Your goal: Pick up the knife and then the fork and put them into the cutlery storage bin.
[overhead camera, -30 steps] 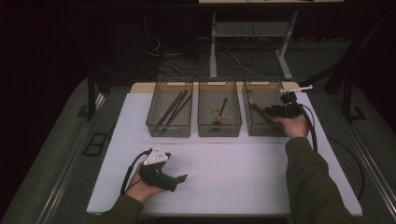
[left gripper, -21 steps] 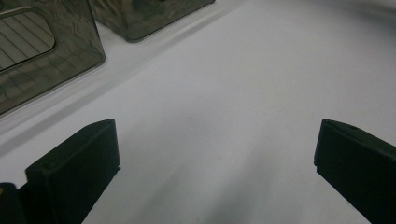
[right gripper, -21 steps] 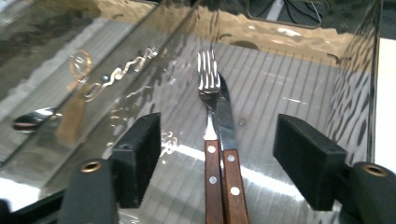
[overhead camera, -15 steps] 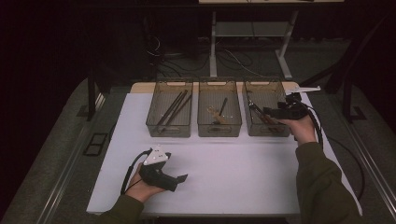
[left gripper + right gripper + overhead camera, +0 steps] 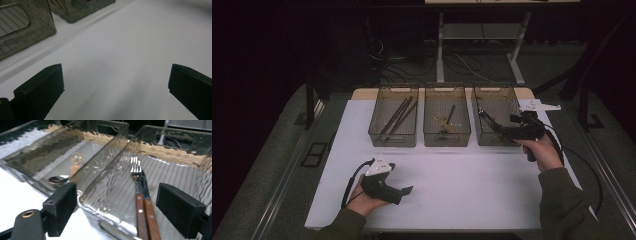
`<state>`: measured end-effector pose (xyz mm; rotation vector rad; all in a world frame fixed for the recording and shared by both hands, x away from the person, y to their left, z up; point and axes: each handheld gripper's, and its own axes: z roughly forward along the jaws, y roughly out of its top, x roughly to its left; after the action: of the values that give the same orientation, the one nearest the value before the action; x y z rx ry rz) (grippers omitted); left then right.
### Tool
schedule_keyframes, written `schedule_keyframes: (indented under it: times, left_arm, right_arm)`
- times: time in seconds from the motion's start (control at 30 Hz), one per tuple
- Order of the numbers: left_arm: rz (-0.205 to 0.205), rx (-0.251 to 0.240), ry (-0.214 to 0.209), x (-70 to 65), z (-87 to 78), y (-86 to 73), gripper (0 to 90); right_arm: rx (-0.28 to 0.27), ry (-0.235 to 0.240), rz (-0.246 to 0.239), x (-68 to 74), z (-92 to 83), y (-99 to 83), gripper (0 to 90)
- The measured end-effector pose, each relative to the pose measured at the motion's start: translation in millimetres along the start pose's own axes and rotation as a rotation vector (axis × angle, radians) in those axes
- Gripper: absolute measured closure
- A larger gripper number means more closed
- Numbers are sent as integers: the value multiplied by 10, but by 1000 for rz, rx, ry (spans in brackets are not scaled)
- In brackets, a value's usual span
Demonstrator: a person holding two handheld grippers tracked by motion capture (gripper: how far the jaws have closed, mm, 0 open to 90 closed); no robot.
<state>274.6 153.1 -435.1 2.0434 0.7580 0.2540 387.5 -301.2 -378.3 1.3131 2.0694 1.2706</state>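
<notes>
Hovering right gripper (image 5: 497, 131) beside right bin (image 5: 496, 104), jaws just opening, empty, forks (image 5: 141, 195) lying inside; left gripper (image 5: 404, 190) resting gaping, well apart

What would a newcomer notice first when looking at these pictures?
Three smoky transparent plastic bins stand in a row at the far side of the white table. The right gripper, jaws open, hovers at the rightmost bin, where two forks with brown wooden handles lie side by side. The left gripper rests open over bare table near the front edge.
</notes>
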Motion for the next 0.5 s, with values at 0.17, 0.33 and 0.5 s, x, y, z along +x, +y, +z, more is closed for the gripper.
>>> schedule_keyframes:
  times: [0.17,0.33,0.5]
  left_arm:
    - [5,-2,-3,-2,-10,-2,0]
    - [5,-4,-6,-2,-20,-5,0]
    - [11,-8,-14,-10,-25,-5,0]
  right_arm:
    - [-17,21,-4,101,-93,-78,169]
    - [-29,73,-23,235,-175,-179,170]
    - [-39,124,-18,337,-253,-317,170]
